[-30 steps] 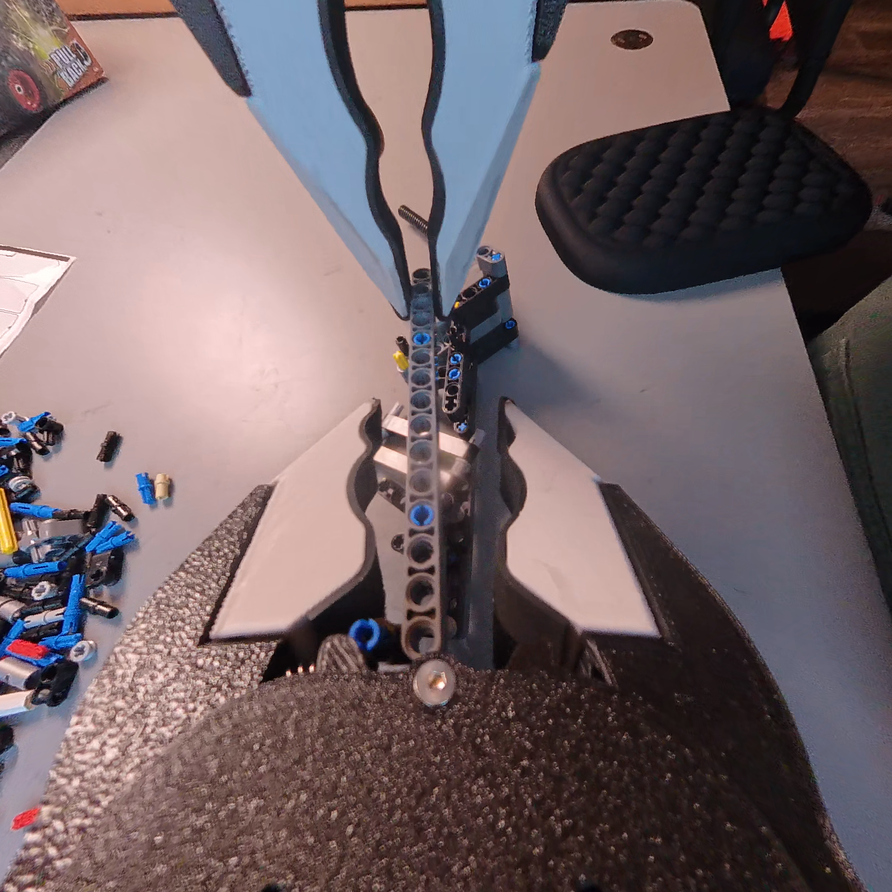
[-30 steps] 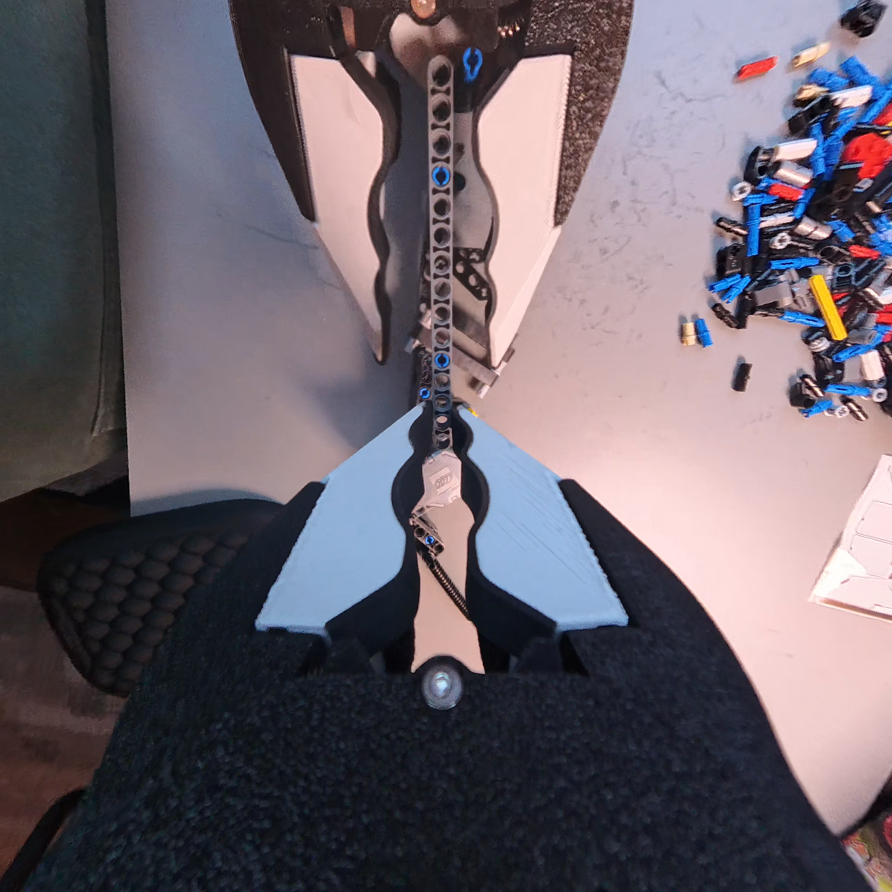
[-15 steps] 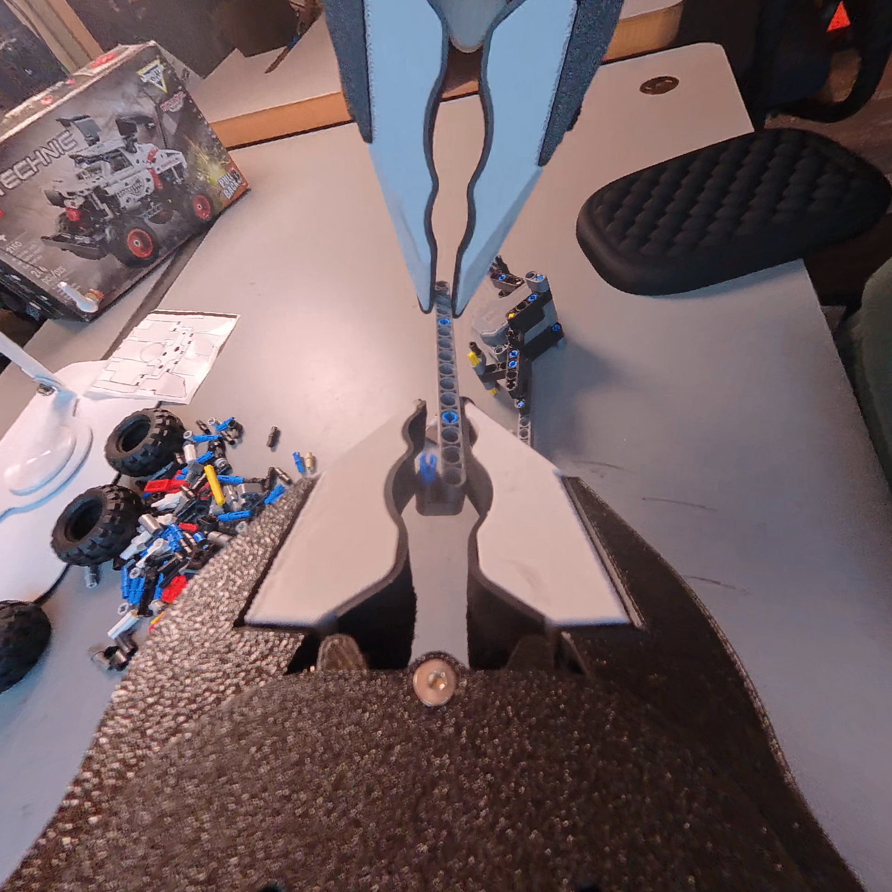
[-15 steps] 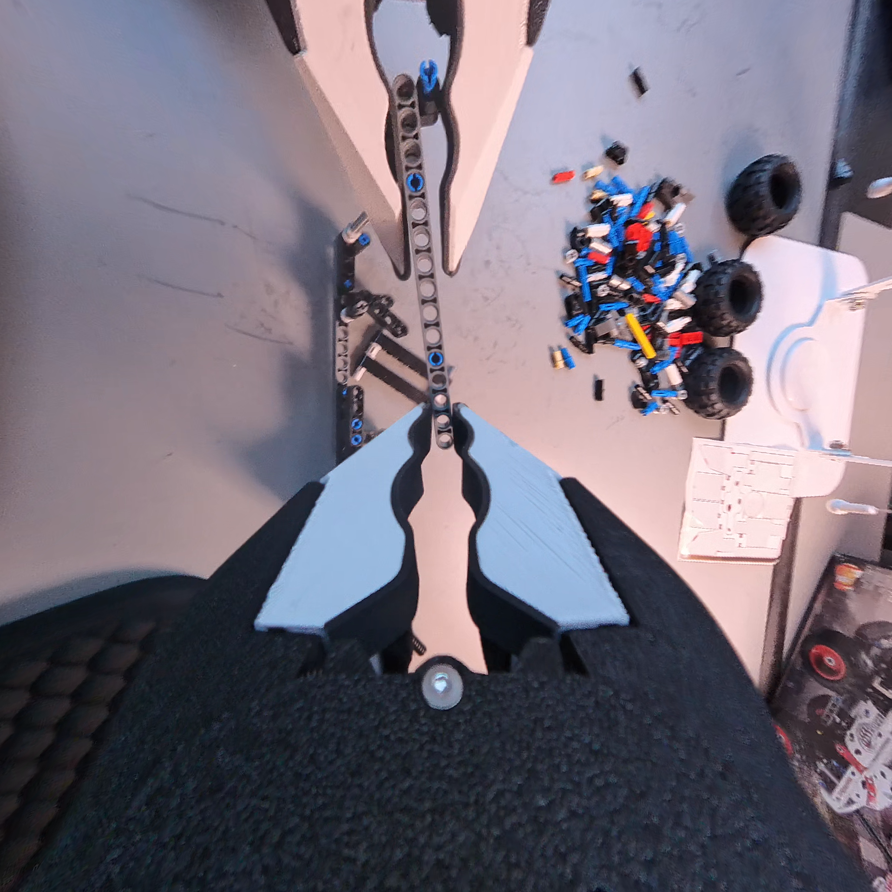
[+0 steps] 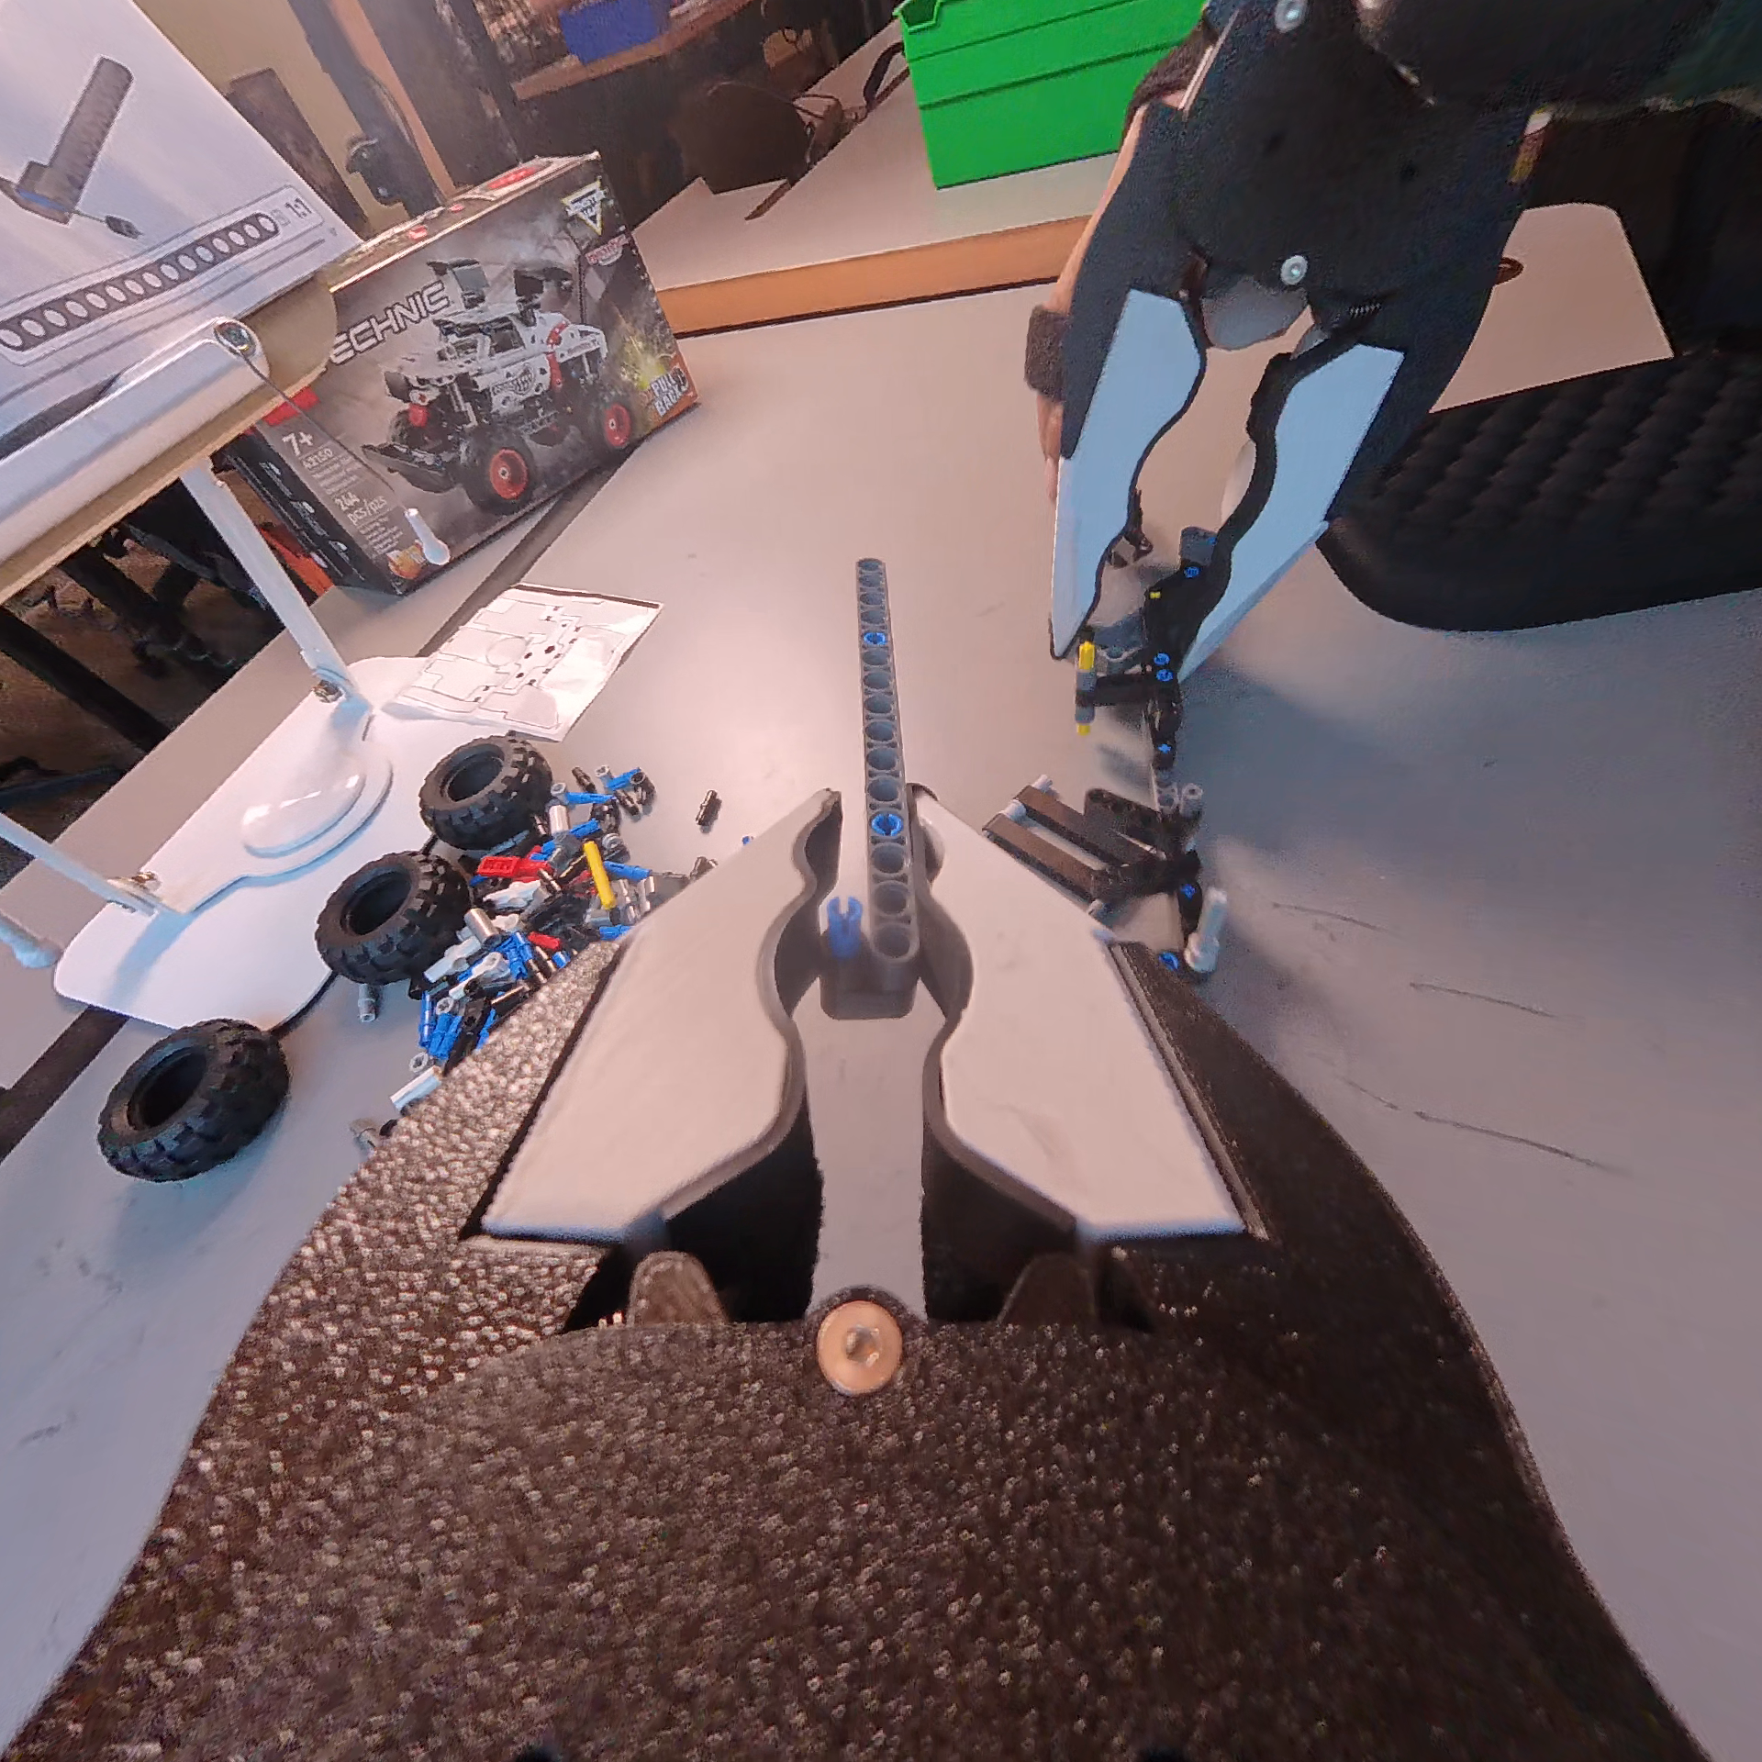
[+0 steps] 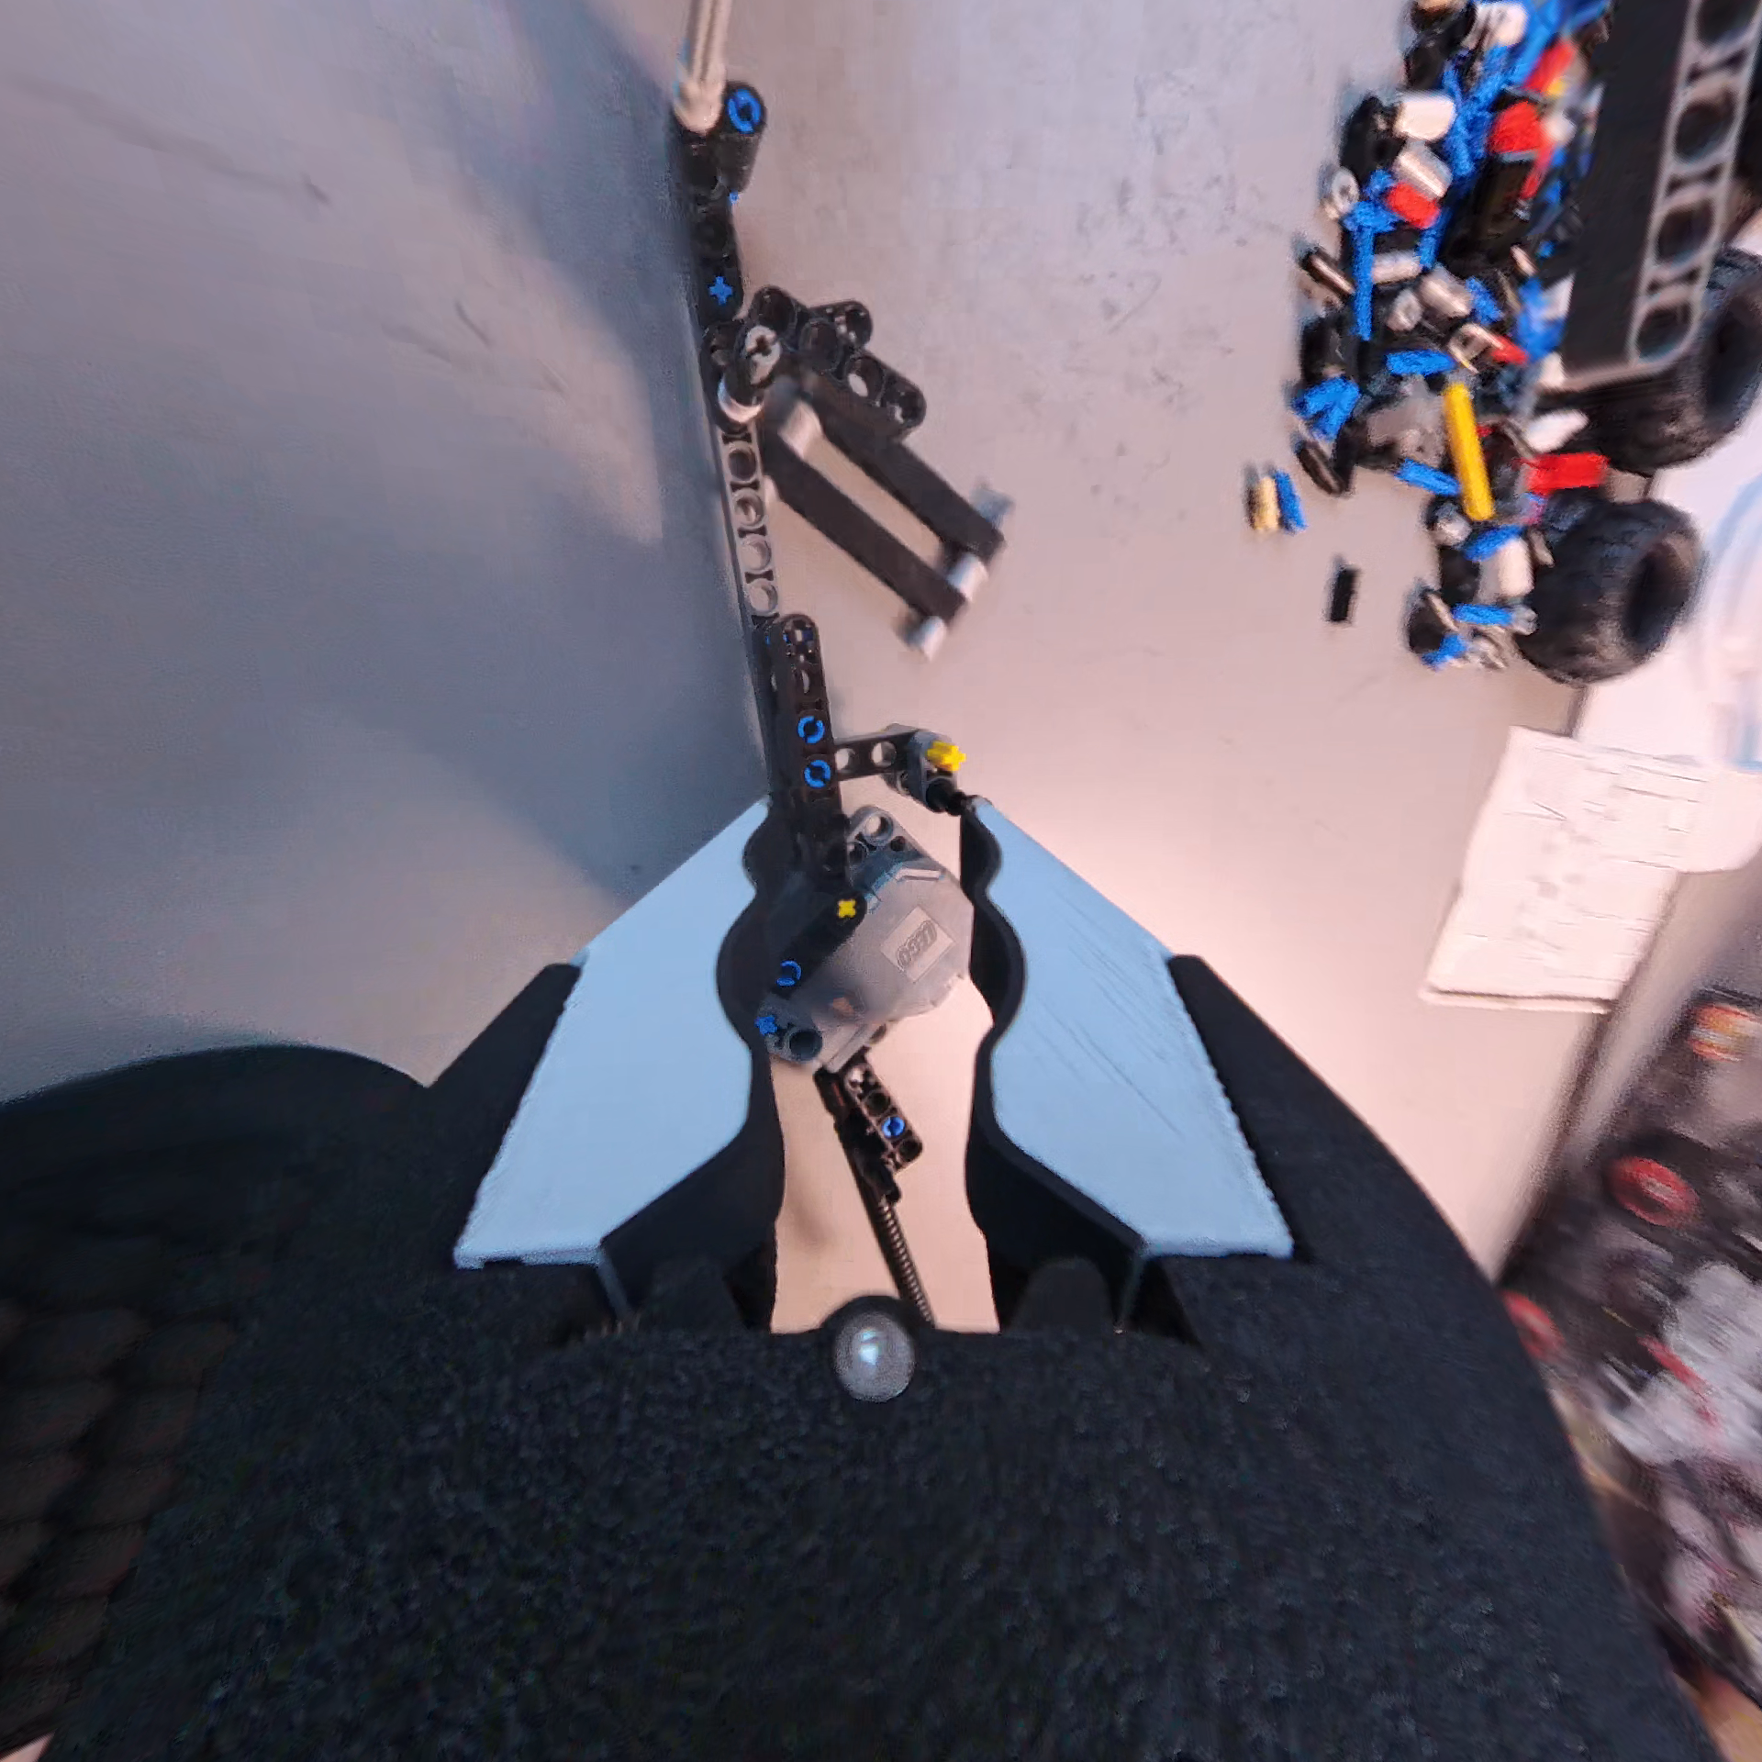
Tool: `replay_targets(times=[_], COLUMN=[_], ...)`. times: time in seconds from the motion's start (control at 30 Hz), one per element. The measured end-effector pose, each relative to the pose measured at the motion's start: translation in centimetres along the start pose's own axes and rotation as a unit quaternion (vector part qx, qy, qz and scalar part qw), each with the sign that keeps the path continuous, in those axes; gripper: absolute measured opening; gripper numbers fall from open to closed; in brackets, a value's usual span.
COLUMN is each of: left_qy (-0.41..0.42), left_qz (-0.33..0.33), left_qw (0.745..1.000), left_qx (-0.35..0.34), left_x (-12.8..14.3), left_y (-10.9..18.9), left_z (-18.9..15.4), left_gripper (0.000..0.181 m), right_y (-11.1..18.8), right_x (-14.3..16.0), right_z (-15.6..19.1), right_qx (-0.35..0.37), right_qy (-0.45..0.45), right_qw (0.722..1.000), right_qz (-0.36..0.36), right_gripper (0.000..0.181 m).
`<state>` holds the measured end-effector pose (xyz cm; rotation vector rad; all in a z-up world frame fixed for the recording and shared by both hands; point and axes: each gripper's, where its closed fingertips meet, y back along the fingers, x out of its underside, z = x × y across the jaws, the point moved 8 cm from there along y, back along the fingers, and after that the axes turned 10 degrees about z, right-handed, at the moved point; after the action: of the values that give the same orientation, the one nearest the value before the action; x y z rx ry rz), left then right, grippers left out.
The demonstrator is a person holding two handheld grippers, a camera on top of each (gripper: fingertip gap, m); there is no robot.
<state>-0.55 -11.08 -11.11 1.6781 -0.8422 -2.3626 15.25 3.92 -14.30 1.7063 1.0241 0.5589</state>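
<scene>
My left gripper (image 5: 877, 806) is shut on the near end of a long grey beam with holes (image 5: 879, 686), which sticks out forward above the grey table (image 5: 1430, 953). A blue pin (image 5: 839, 923) sits beside the beam's end between the fingers. My right gripper (image 6: 868, 810) is open, its fingers on either side of a part-built frame of black and grey beams (image 6: 753, 534) lying on the table. The frame's grey block (image 6: 887, 944) lies between the jaws. In the left wrist view the right gripper (image 5: 1125, 658) stands tip-down over that frame (image 5: 1144, 667).
A pile of small blue, black and red parts (image 5: 534, 915) and three black tyres (image 5: 391, 915) lie at the left, by a white stand base (image 5: 219, 858), a printed sheet (image 5: 534, 658) and a toy truck box (image 5: 477, 381). A black chair seat (image 5: 1545, 505) is at the right edge. The left gripper's tips are roughly 15 centimeters from the right gripper's.
The right gripper has let go of the far end of the long beam, opened and moved onto the frame. The left gripper still holds the beam and has drawn back.
</scene>
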Motion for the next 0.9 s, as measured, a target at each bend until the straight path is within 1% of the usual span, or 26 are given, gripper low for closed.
replay_targets(times=[0.1, 0.17, 0.27, 0.33, 0.37, 0.4, 0.47, 0.53, 0.6, 0.67, 0.83, 0.9], left_qy=[0.007, 0.008, 0.005, 0.002, 0.001, 0.0, -0.001, 0.001, 0.002, 0.002, -0.001, -0.001], left_qz=[0.001, 0.002, 0.002, 0.001, 0.001, 0.002, 0.003, 0.004, 0.004, 0.002, 0.001, 0.0], left_qw=[1.0, 1.0, 1.0, 1.0, 1.0, 1.0, 1.0, 1.0, 1.0, 1.0, 1.0, 1.0], left_qx=[-0.004, -0.006, -0.011, -0.012, -0.013, -0.013, -0.016, -0.019, -0.021, -0.022, -0.025, -0.025], left_x=[0.3, 0.3, 0.2, 0.1, 0.1, 0.1, 0.1, 0.2, 0.2, 0.2, 0.1, 0.1], left_y=[0.0, -0.1, -0.3, -0.3, -0.3, -0.4, -0.5, -0.6, -0.6, -0.6, -0.5, -0.5], left_z=[0.3, 0.3, 0.2, 0.0, -0.1, -0.1, -0.1, 0.0, 0.1, 0.1, 0.0, 0.0], left_gripper=[0.012, 0.012, 0.012, 0.012, 0.012, 0.012, 0.012, 0.012, 0.012, 0.012, 0.012, 0.012], right_y=[0.2, 0.0, -0.7, -1.2, -1.3, -1.2, -0.9, -0.5, -0.3, 0.4, 1.2, 2.0], right_x=[1.5, 2.7, 5.1, 6.7, 7.1, 7.3, 7.0, 6.4, 5.7, 5.1, 4.6, 3.8], right_z=[-0.1, 0.0, -0.1, 0.1, 0.4, 0.9, 1.9, 3.1, 4.4, 5.0, 5.8, 6.1], right_qx=[0.118, 0.198, 0.321, 0.376, 0.391, 0.394, 0.373, 0.354, 0.345, 0.356, 0.32, 0.27], right_qy=[0.013, 0.014, 0.024, 0.026, 0.018, 0.01, -0.012, -0.015, 0.004, 0.016, 0.011, -0.006], right_qw=[0.992, 0.979, 0.941, 0.919, 0.914, 0.913, 0.924, 0.933, 0.937, 0.933, 0.947, 0.963], right_qz=[0.032, 0.053, 0.105, 0.115, 0.112, 0.104, 0.083, 0.068, 0.061, 0.046, 0.038, -0.004], right_gripper=[0.035, 0.035, 0.033, 0.033, 0.033, 0.032, 0.031, 0.034, 0.027, 0.011, 0.011, 0.013])
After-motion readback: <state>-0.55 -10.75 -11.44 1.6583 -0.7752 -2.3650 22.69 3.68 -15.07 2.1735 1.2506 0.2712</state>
